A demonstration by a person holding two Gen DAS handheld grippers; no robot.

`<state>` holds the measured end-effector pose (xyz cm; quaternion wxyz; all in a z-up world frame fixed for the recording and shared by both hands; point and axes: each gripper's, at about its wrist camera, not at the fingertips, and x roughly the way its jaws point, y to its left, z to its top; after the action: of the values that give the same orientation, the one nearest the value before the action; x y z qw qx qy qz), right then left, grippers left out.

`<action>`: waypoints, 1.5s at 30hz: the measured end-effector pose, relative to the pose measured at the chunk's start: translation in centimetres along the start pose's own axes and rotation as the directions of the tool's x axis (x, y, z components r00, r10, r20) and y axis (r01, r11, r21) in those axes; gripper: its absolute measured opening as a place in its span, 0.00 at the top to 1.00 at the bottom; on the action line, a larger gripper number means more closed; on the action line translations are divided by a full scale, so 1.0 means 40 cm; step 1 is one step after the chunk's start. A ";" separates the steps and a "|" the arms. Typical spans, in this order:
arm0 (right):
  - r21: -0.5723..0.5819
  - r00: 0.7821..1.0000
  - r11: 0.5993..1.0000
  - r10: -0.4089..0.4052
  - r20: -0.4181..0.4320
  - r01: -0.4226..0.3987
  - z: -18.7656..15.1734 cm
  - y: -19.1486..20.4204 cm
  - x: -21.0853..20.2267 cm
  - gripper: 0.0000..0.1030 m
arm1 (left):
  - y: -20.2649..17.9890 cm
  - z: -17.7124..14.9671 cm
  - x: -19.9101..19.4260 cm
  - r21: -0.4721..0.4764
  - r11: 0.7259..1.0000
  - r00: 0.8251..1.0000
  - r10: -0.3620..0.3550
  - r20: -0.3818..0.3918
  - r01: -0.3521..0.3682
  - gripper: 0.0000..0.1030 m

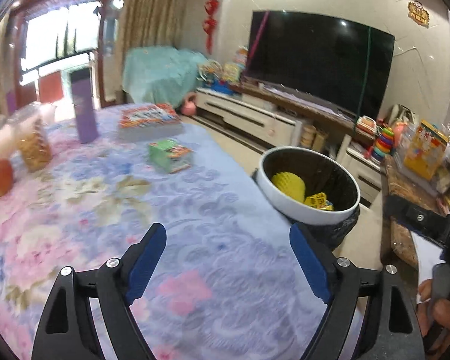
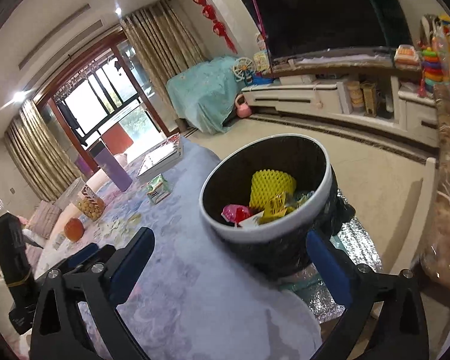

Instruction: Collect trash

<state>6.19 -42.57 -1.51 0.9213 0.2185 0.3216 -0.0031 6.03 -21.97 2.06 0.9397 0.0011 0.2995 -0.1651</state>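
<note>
A trash bin (image 1: 303, 210) with a white rim and black liner stands beside the table's right edge. Inside it lie a yellow foam net (image 1: 288, 181) and yellow wrappers (image 1: 316, 201). My left gripper (image 1: 228, 231) is open above the floral tablecloth (image 1: 75, 210), left of the bin, with nothing between its blue pads. In the right wrist view the bin (image 2: 318, 201) is close ahead, holding the foam net (image 2: 271, 184), a yellow wrapper (image 2: 274, 208) and a pink wrapper (image 2: 237, 213). My right gripper (image 2: 229, 234) is open just in front of the bin, holding nothing.
On the table lie a green packet (image 1: 169, 154), a stack of books (image 1: 148, 120), a purple bottle (image 1: 84, 111), a snack jar (image 1: 34, 145) and an orange (image 1: 1, 177). A TV cabinet (image 1: 249, 114) runs along the far wall. A hand (image 1: 444, 309) shows at the lower right.
</note>
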 end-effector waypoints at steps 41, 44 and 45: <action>-0.237 0.919 0.948 -0.112 0.377 0.212 -0.171 0.199 -0.158 0.00 | -0.024 -0.210 -0.262 -0.010 0.963 0.898 0.254 0.359 -0.268 0.00; -0.237 0.920 0.948 -0.112 0.375 0.212 -0.170 0.198 -0.156 0.00 | -0.020 -0.210 -0.261 -0.014 0.963 0.897 0.256 0.360 -0.269 0.00; -0.237 0.920 0.948 -0.111 0.375 0.211 -0.171 0.197 -0.156 0.00 | -0.018 -0.209 -0.260 -0.015 0.963 0.897 0.256 0.361 -0.269 0.00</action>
<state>-1.65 -33.51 0.59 0.9820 0.0581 0.1634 -0.0749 -6.87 -18.61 1.13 0.9920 0.0277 0.1168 -0.0397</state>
